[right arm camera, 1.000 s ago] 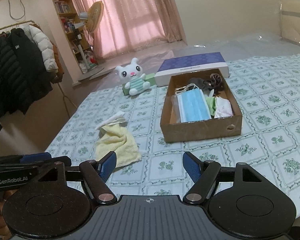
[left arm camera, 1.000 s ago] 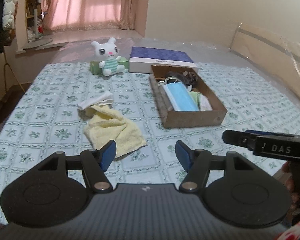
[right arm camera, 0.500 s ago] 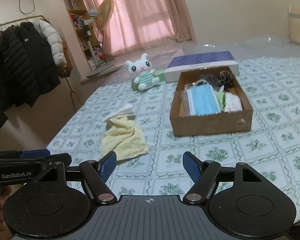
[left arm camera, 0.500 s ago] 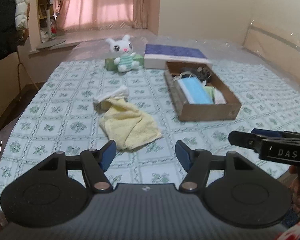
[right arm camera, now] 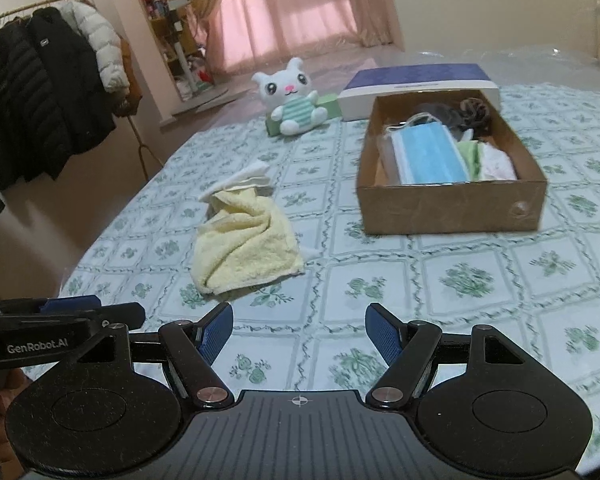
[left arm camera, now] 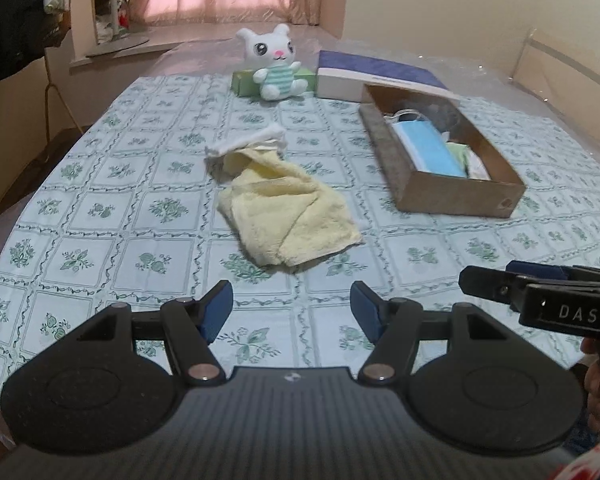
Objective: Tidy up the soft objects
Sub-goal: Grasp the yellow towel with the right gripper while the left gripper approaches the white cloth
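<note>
A crumpled yellow towel (left arm camera: 288, 208) (right arm camera: 246, 240) lies on the patterned cloth, with a white folded cloth (left arm camera: 246, 142) (right arm camera: 240, 178) at its far end. Right of them a brown cardboard box (left arm camera: 456, 196) (right arm camera: 448, 210) holds a blue face mask (left arm camera: 426, 148) (right arm camera: 430, 156) and other soft items. My left gripper (left arm camera: 292, 310) hovers open just short of the towel's near edge, nothing between its fingers. My right gripper (right arm camera: 298, 330) is open and empty too, near the towel's front corner.
A white plush bunny (left arm camera: 274, 64) (right arm camera: 296, 100) leans on a green box (left arm camera: 244, 80) at the far side, beside a purple-topped white box (left arm camera: 376, 74) (right arm camera: 416, 80). Coats hang on a rack (right arm camera: 40, 92) left of the bed. The bed's edge falls away on the left.
Both grippers have sunk and come closer to the towel, which now looks larger and nearer in both views. Their jaws stay equally wide.
</note>
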The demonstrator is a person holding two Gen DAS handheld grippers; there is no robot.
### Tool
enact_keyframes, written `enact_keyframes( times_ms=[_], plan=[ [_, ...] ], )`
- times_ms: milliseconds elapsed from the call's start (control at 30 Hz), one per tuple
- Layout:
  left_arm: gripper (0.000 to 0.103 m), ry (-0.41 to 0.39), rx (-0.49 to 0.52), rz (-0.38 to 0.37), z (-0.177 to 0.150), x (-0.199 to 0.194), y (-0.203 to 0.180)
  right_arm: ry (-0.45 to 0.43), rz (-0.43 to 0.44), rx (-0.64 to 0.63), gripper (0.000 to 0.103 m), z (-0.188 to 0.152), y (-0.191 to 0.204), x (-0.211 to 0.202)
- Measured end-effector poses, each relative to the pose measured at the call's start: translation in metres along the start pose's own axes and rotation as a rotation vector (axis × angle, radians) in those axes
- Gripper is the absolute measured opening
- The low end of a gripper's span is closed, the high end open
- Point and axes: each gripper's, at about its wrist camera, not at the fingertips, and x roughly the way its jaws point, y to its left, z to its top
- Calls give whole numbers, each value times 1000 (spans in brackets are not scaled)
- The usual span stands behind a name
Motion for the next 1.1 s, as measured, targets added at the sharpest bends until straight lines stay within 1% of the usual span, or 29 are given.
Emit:
enact_keyframes(
  times_ms=[300,367,633,800,867,933,1100],
  plan=[
    [63,2,-13,41,8,33,19,32,44,6,73,15,5,55],
    [62,6,-13,53,11,42,23,33,31,0,73,20,8,67],
    [62,32,-38,72,23,76,44,45,51,33,73,41,14,111],
    [62,31,-40,87,34,93,55,74,45,42,73,50,20,140],
    [62,32,-49,89,38,99,60,90,45,53,76,53,22,155],
    [62,28,-51,92,41,104,64,85,30,69,81,53,23,168],
    [62,24,-52,101,47,117,74,84,-16,108,84,49,26,194]
  ],
)
